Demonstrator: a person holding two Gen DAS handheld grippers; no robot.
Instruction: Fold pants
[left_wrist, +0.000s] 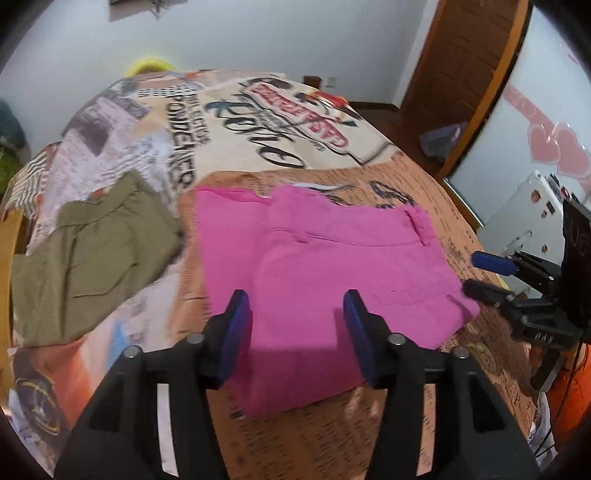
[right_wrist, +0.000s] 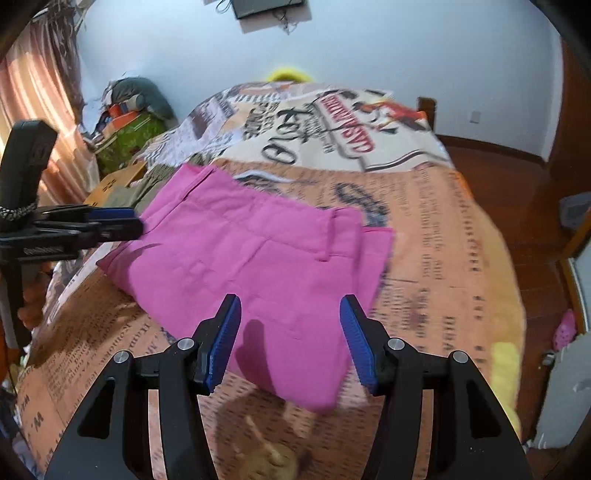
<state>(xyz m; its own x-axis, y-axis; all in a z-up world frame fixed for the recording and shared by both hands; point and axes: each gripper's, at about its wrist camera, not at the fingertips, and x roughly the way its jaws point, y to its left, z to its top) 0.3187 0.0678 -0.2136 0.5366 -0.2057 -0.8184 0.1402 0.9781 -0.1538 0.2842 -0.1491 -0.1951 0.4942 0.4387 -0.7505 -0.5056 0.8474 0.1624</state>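
Folded pink pants (left_wrist: 325, 258) lie mid-frame on the printed bedspread (left_wrist: 258, 122), while the left gripper (left_wrist: 295, 321) and right gripper (right_wrist: 290, 328) hover at lower centre, fingers apart, gripping nothing.

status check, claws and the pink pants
Left claw open, empty. Right claw open, empty. Pink pants folded flat on bed. Green pants beside, clear.

the folded pants (left_wrist: 325, 266) lie flat on the bed (left_wrist: 332, 424), near its front edge. a second pair of pants (left_wrist: 92, 258) lies on the bed to their left in the left wrist view, and the two pairs do not touch
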